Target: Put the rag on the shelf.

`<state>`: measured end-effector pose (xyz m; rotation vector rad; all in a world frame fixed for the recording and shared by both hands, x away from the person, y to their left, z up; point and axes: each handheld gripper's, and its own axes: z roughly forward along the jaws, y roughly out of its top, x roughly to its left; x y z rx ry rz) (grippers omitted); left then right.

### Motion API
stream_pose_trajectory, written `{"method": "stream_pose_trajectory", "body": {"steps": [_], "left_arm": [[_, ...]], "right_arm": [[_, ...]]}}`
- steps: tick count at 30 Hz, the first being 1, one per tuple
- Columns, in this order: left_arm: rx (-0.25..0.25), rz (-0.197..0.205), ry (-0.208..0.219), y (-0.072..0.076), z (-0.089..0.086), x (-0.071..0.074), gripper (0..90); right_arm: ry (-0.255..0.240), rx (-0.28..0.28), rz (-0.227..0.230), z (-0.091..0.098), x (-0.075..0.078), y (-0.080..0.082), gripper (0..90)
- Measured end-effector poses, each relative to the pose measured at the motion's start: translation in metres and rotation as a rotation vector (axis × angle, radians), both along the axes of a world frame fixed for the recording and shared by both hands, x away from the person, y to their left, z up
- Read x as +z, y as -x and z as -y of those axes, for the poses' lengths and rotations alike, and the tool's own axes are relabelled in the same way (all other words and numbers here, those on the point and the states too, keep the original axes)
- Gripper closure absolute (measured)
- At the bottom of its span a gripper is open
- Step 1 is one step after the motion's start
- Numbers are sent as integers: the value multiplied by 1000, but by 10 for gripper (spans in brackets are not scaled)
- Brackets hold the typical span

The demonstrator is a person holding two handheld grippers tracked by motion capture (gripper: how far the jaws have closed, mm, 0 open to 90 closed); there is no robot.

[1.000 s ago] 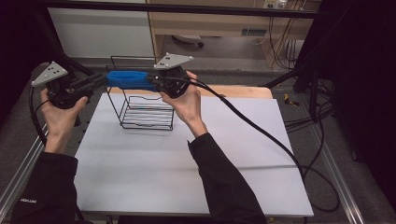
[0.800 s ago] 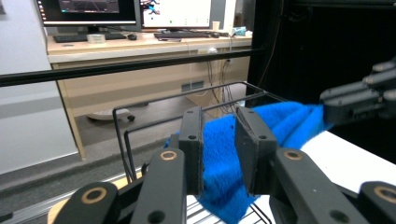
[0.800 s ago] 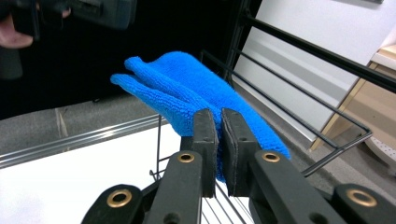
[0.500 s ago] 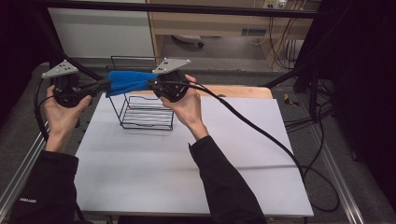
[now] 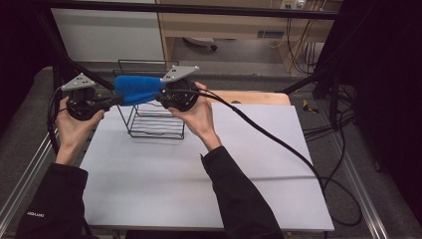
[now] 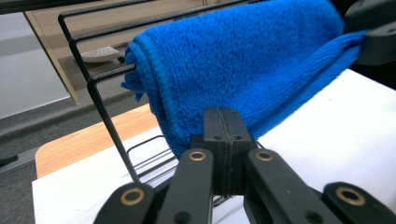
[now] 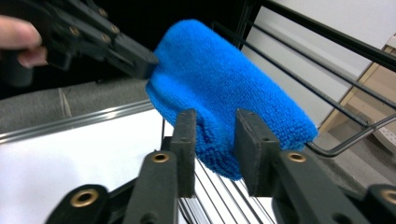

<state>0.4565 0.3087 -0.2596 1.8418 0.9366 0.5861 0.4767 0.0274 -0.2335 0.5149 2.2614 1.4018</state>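
Blue cloth [image 5: 137,89], folded, held in the air between the two grippers, above the near upper edge of a black wire rack [image 5: 154,117]. Nearest the viewer in the high view, two dark sleeves rise from the bottom edge over the white table top [image 5: 164,184]. The left gripper [image 5: 113,101] has its jaws pressed flat together on the cloth's lower hem (in the left gripper view the two pads meet with only a thin seam between them, the hem [image 6: 187,135] pinched at their tip). The right gripper [image 5: 160,97] faces it from the other end of the cloth; its jaws have just been opening, and in the right gripper view they stand apart with the cloth [image 7: 224,93] between them, a gap visible at each pad, so the pads no longer press it. The cloth's far fold lies against the rack's top wires [image 7: 327,84]. The rack stands on the far left part of the table. Beyond it, a strip of wooden board [image 5: 259,97] borders the table's far edge.
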Motion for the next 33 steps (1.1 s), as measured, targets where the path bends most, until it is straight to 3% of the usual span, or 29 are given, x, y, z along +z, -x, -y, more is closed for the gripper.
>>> {"method": "stream_pose_trajectory", "body": {"steps": [2, 7, 11, 15, 24, 33], "left_arm": [[3, 1, -6, -1, 1, -2, 900], [8, 5, -23, -3, 4, -7, 900], [8, 9, -27, -4, 5, -10, 900], [13, 9, -27, -6, 6, -13, 900], [15, 21, -7, -9, 9, -15, 900], [8, 19, 19, 0, 6, -15, 842]], "right_arm": [[-32, 3, 4, 1, 2, 1, 634], [-68, 14, -36, 0, 2, 2, 660], [-73, -4, -101, 2, -8, 0, 836], [-68, -38, -148, 9, -22, -6, 900], [-69, -66, -128, 14, -39, -13, 880], [-98, -21, -86, 20, -31, -3, 743]]}}
